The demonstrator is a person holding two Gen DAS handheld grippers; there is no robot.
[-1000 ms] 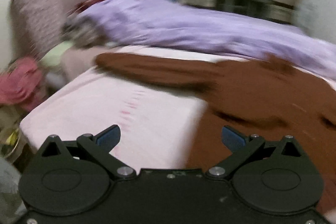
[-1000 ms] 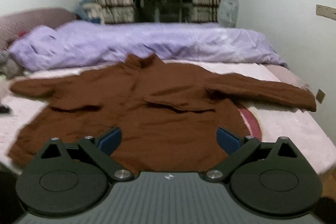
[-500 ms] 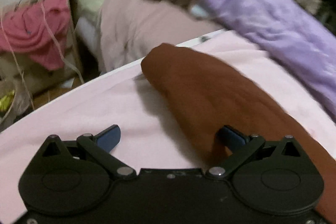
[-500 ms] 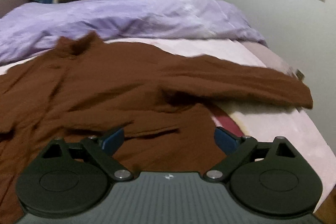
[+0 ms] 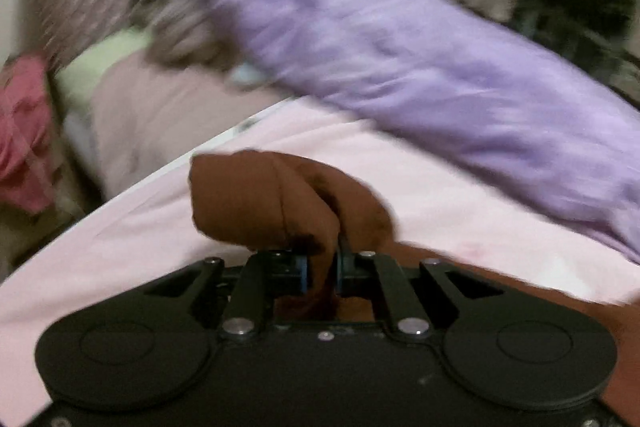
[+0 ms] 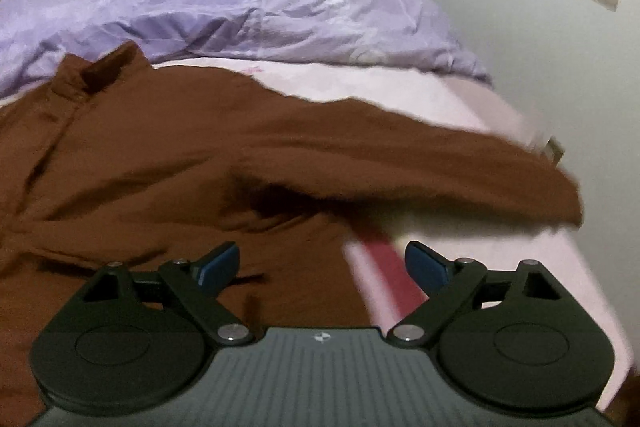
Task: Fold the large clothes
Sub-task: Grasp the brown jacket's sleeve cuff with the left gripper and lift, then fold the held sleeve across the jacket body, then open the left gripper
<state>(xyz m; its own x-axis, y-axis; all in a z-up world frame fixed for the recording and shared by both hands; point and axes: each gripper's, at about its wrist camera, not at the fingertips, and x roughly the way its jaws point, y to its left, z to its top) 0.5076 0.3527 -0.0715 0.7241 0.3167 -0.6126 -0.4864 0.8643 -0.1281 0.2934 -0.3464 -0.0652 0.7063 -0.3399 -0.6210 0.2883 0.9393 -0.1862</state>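
Note:
A large brown long-sleeved shirt (image 6: 160,147) lies spread flat on the pink bed sheet (image 6: 520,247), collar (image 6: 100,67) toward the far side. In the left wrist view my left gripper (image 5: 322,267) is shut on the shirt's left sleeve, and the bunched cuff end (image 5: 248,199) sticks up past the blue pads. In the right wrist view my right gripper (image 6: 322,263) is open, hovering over the shirt's right side with nothing between its fingers. The right sleeve (image 6: 460,167) stretches out toward the bed's right edge.
A purple duvet (image 6: 240,15) lies rumpled along the far side of the bed, also seen as a purple duvet (image 5: 400,47) in the left view. Pink-red clothes (image 5: 24,131) are piled beyond the bed's left edge. A white wall (image 6: 520,27) bounds the right side. A red mark (image 6: 384,251) shows on the sheet.
My left gripper swept to the sleeve's end and went from open to shut on it. My right gripper moved right, from the shirt's middle toward the right sleeve, staying open.

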